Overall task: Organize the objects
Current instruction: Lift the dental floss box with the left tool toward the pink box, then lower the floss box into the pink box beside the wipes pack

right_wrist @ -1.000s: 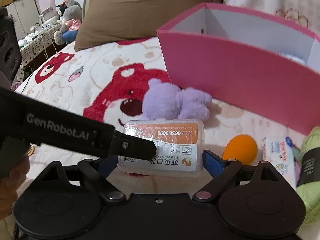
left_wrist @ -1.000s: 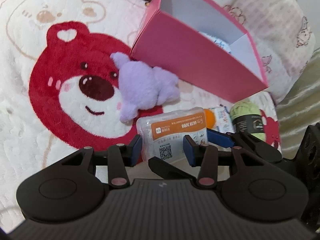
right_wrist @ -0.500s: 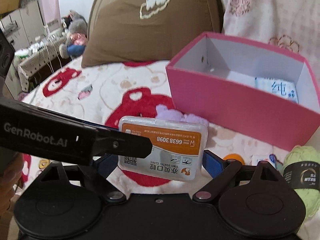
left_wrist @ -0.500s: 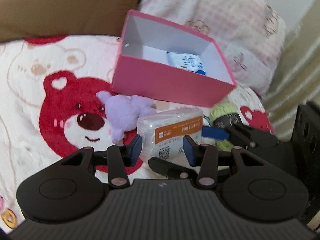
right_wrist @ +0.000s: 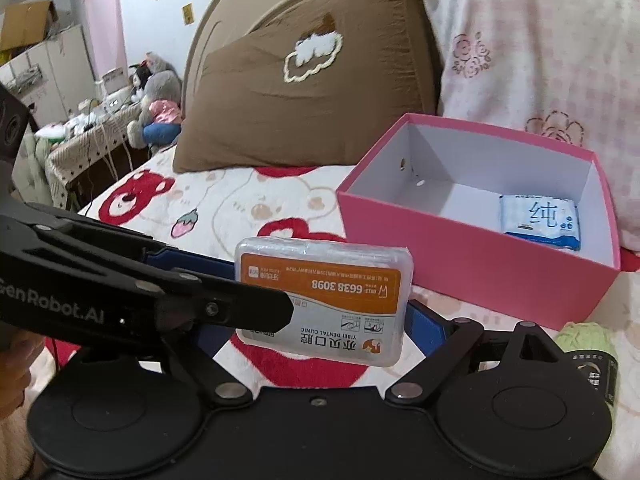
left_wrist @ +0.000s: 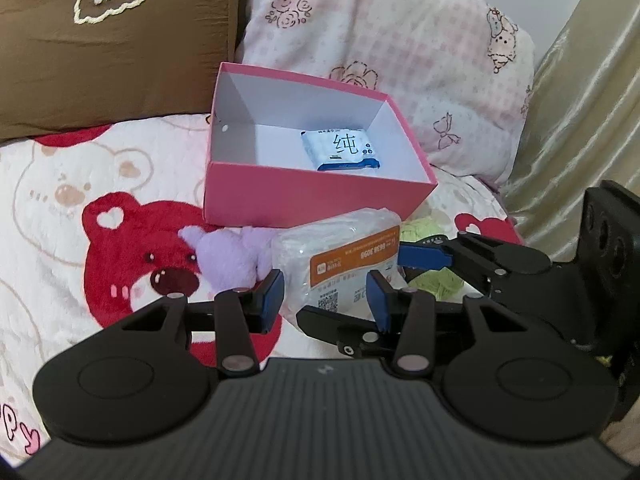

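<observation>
A clear plastic floss box (left_wrist: 336,256) with an orange label hangs above the blanket, held from two sides. My left gripper (left_wrist: 325,296) is shut on its near end. My right gripper (right_wrist: 320,332) is shut across the same box (right_wrist: 324,300), and one of its blue fingers (left_wrist: 424,257) shows at the box's right end. An open pink box (left_wrist: 312,196) stands just behind, with a blue-and-white wipes pack (left_wrist: 340,150) lying inside. The left gripper's black fingers (right_wrist: 240,308) cross in front of the floss box's left end in the right wrist view.
A purple plush (left_wrist: 228,256) lies left of the floss box and a green yarn ball (left_wrist: 436,280) right of it. A brown pillow (left_wrist: 112,48) and a pink patterned pillow (left_wrist: 392,52) stand behind the pink box (right_wrist: 460,272). A red-bear blanket (left_wrist: 80,208) covers the bed.
Both grippers have risen with the floss box, lifting it off the blanket. The pink box's inside and the wipes pack now show. The orange ball has dropped out of view.
</observation>
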The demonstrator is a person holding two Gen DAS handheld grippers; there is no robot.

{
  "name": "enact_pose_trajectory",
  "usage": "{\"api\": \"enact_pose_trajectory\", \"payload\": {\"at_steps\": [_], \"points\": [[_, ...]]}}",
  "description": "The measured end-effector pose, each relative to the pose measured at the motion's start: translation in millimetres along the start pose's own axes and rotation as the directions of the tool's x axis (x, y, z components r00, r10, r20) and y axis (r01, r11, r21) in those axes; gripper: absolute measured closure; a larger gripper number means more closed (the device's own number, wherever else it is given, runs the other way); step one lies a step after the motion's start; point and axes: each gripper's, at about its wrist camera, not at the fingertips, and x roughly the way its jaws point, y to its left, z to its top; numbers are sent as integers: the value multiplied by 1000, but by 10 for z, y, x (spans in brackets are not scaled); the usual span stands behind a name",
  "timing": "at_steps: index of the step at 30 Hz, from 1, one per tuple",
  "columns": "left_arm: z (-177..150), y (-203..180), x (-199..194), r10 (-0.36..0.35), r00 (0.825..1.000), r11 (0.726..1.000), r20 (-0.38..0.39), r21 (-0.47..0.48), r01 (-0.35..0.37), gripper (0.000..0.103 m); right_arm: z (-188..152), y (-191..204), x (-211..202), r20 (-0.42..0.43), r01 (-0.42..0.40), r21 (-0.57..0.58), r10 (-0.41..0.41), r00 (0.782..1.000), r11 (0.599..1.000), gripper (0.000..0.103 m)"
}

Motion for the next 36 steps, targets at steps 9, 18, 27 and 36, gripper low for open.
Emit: {"api": "enact_pose_trajectory", "payload": {"at_steps": [9,18,27,36], "points": [[151,-51,-137,-32,999,998,20,-60,33,60,151,-90,-143,15,22,21,-23,1000,1000,10],[291,-47,-248,-54,998,995,25,-79,56,60,269,-68,-305,60,-14,12,13,998,1000,10],[800,-184,26,4,1000,999,-3,-47,-4,60,583,-320,-179,49,-6,58,3,999,998,10],[1283,-194,436,5,1000,996,-16,-88,-6,60,999,-805,19,-18,-30,101,32,999,994,10]]}}
